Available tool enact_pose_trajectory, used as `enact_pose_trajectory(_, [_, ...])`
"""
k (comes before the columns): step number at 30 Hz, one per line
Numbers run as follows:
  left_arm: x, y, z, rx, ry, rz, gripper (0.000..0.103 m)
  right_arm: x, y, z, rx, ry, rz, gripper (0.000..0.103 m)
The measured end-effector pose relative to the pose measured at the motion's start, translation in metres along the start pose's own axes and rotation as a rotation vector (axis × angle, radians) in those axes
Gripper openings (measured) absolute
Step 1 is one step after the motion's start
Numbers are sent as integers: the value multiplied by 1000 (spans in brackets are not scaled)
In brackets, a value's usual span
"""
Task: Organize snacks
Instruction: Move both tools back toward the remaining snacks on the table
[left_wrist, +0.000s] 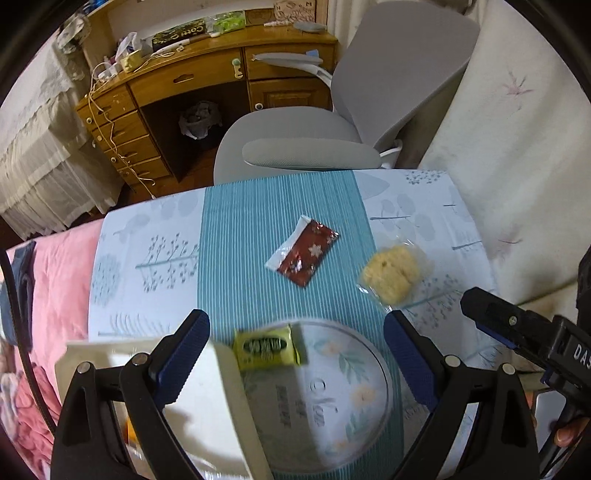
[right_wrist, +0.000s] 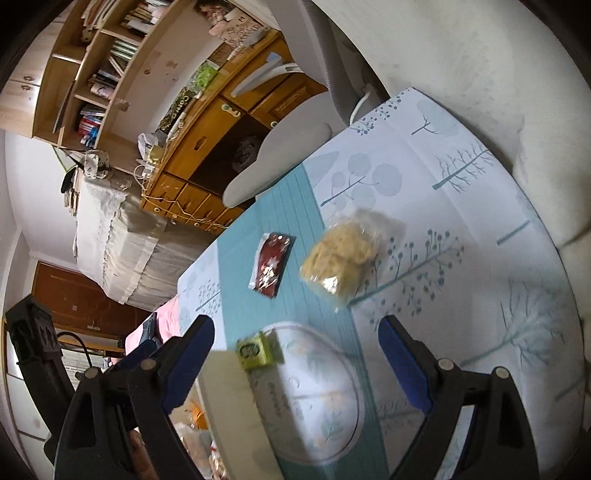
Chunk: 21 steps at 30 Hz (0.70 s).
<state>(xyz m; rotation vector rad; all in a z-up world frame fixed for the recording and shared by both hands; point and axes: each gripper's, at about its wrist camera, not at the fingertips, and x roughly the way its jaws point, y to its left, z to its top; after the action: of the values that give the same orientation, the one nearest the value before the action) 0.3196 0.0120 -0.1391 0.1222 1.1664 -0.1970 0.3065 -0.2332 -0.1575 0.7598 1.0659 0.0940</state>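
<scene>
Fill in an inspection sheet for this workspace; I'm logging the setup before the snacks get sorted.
Surface: table under a tree-print cloth with a teal striped runner.
Job's things: red snack packet, clear-wrapped yellow pastry and green snack packet lying loose; round floral lid; white box at the near edge.
Clutter: nothing seen.
Grippers: left claw open, empty; right claw open, empty.
Cables: cord hanging down the desk drawers.
Surroundings: wooden desk, grey chair, pink bedding.
</scene>
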Motion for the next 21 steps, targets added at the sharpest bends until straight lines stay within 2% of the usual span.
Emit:
enact_pose_trajectory(11, [71,-14,42,48,46,68,95,50,-15,24,-63,44,-62,91])
enact_pose_trajectory(21, [132,-12,61,16,125,54,95,76,-2,27,-257,51,-121,90])
